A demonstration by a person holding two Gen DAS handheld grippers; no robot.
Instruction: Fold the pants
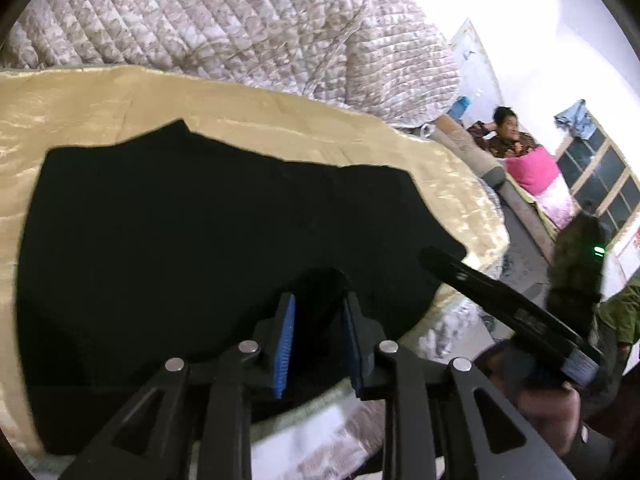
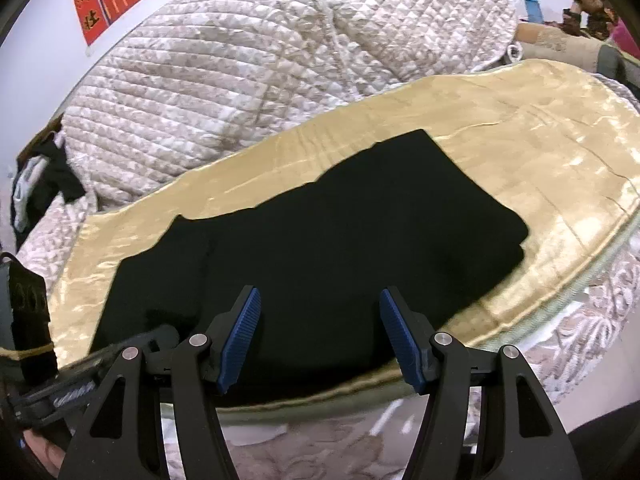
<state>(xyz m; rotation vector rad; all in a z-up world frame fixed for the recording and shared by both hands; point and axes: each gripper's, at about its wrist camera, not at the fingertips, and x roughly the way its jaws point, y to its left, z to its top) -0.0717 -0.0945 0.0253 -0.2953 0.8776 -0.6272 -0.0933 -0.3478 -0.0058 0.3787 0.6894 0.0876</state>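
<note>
On the gold bedcover (image 2: 540, 152), folded black pants (image 2: 320, 240) lie released, left gripper (image 1: 318, 344) narrowly parted, right gripper (image 2: 320, 336) wide apart, both empty; likely next, regrasping the nine-o'clock end.

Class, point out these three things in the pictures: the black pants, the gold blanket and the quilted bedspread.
black pants (image 2: 320, 248), right wrist view, middle of the fabric.
gold blanket (image 2: 540, 168), right wrist view, bare part.
quilted bedspread (image 1: 200, 20), left wrist view, heaped middle.

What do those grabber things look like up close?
Each is black plastic, with strut arms that have triangle-shaped holes and round silver pins. The left gripper and right gripper both end in two fingers faced with ridged blue pads. A small green light glows behind the right one.
</note>
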